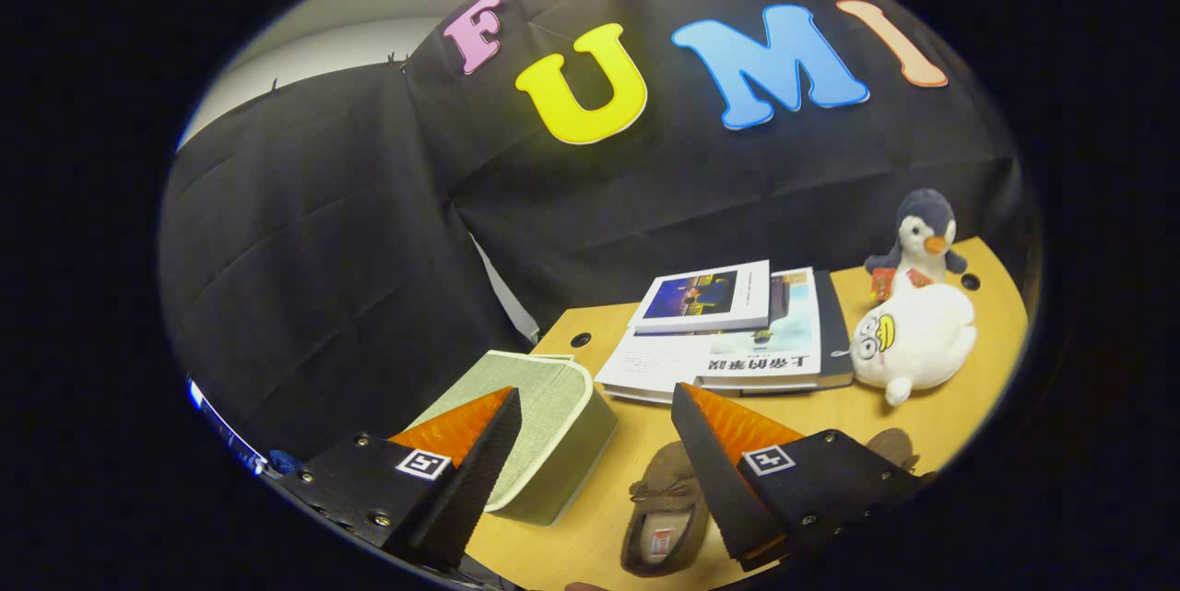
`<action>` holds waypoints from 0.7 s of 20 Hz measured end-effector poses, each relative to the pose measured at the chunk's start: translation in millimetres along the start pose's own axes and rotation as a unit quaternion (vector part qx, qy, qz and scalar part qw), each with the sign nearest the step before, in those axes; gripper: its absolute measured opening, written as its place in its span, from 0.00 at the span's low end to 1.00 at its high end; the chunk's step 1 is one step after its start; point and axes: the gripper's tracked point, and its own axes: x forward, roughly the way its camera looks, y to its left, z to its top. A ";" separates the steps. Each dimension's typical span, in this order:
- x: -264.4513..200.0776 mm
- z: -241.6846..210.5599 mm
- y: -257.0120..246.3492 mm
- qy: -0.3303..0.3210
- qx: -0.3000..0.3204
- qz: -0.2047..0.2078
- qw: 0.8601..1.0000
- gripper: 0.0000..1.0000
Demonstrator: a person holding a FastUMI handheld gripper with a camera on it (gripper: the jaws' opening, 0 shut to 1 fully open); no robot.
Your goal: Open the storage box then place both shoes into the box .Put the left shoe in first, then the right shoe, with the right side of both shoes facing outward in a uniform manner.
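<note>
You see a dim, evenly lit booth with strong fisheye bending, so the wooden table (922, 425) curves upward toward its far corner. Soft overhead light leaves faint shadows under the stacked books (728, 333) and plush toys (913, 333). The gripper (595, 443), fingers spread apart, looks sharp.

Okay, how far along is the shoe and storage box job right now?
Nothing looks done yet. The green storage box sits on the table with its lid down. The gripper is open and empty, its fingers apart above the table. One brown shoe lies between the fingers; a second shoe peeks out behind the right finger. Left: open the box, then put in both shoes.
</note>
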 end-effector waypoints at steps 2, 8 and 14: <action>11.8 -15.0 3.7 0.023 0.017 0.014 1.000 0.99; 50.6 -65.0 18.2 0.092 0.075 0.058 0.991 0.99; 86.5 -102.3 38.1 0.160 0.184 0.111 0.964 0.99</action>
